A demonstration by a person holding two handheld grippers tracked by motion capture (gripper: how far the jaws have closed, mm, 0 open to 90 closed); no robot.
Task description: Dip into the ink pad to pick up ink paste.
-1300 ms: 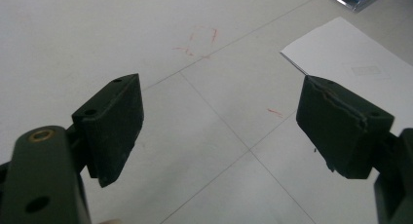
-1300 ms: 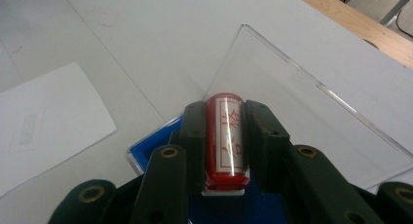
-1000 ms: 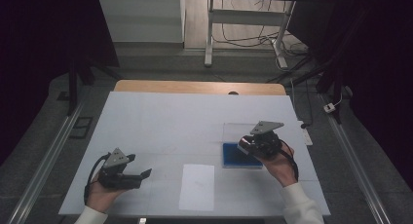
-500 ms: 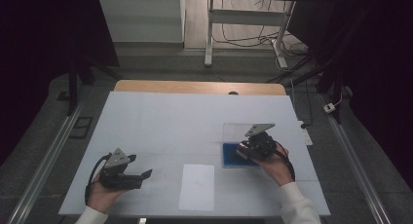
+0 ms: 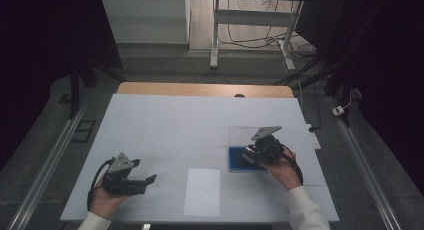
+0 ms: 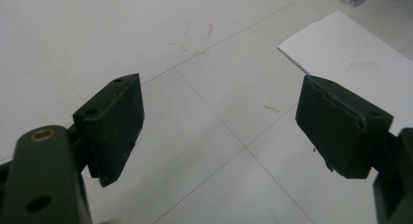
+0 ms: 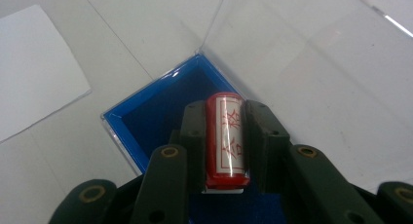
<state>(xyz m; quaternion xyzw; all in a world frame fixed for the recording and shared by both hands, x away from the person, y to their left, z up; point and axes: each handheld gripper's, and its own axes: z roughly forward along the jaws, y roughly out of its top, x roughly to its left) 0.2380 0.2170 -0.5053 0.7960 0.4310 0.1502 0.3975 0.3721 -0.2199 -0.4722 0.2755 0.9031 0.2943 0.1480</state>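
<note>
The right gripper (image 7: 225, 151) has its jaws clamped on a red cylinder (image 7: 225, 136), directly above the blue tray (image 7: 160, 112) of an open clear-lidded case (image 5: 247, 152). The cylinder's long axis runs along the jaws, away from the camera. It is glossy red with a white panel of red characters (likely a stamp). The left gripper (image 6: 234, 131) is well apart, jaws wide and empty, beside the paper sheet (image 5: 202, 191) on the bench (image 5: 165, 125).

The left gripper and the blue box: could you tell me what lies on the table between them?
In the high view, a white sheet of paper lies between the left gripper and the blue box.
</note>
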